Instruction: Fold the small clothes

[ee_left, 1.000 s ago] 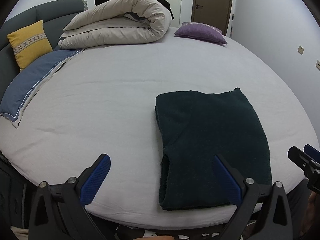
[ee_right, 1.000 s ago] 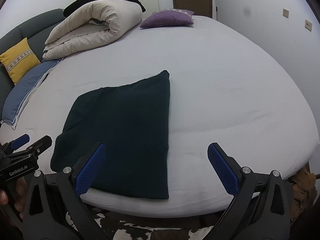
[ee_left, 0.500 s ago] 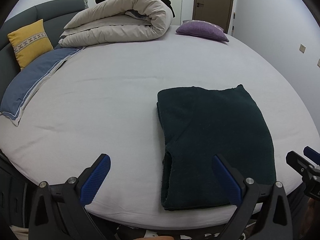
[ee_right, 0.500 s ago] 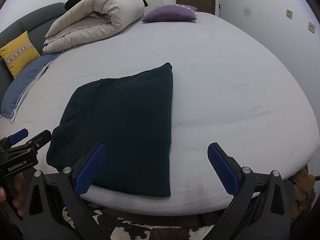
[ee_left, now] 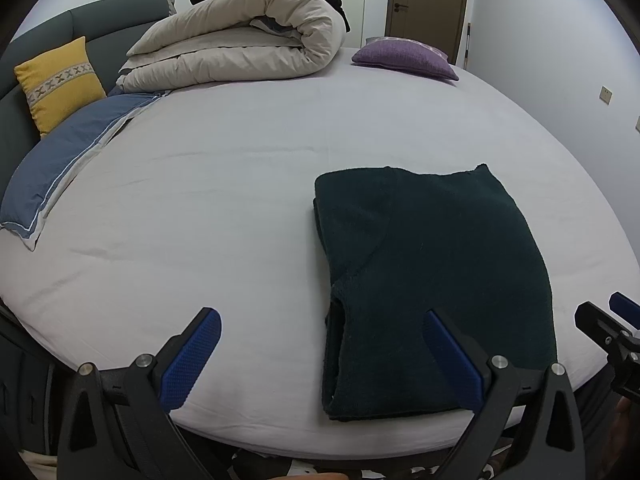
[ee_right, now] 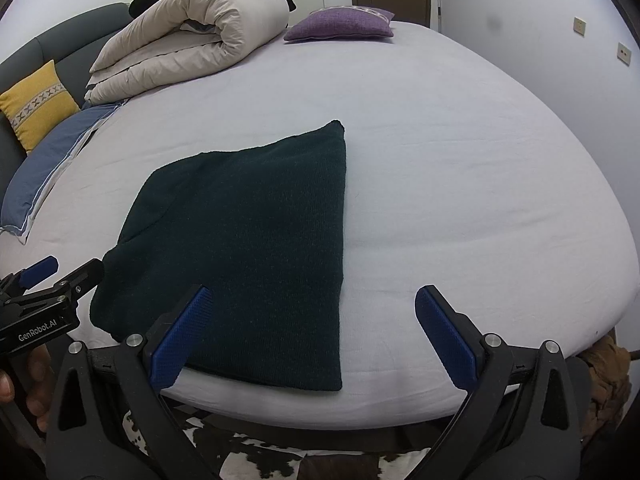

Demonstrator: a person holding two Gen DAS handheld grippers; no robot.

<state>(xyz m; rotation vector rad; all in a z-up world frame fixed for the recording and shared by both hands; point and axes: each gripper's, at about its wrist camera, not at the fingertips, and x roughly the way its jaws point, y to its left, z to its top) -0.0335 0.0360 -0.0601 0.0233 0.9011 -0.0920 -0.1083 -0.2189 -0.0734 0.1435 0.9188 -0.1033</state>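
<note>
A dark green knit garment [ee_left: 432, 280] lies folded flat near the front edge of the white bed [ee_left: 224, 184]; it also shows in the right wrist view [ee_right: 248, 240]. My left gripper [ee_left: 320, 356] is open and empty, held at the bed's front edge, its right finger over the garment's near left part. My right gripper [ee_right: 312, 332] is open and empty, its left finger over the garment's near right part. Each gripper shows at the edge of the other's view.
A rolled beige duvet [ee_left: 240, 48] with a black item on top lies at the back. A purple cushion [ee_left: 404, 58], a yellow cushion [ee_left: 60, 84] and a blue pillow [ee_left: 60, 164] lie around it. A cowhide rug [ee_right: 280, 460] lies below.
Both grippers have drawn back and risen slightly from the garment. The garment lies as it did.
</note>
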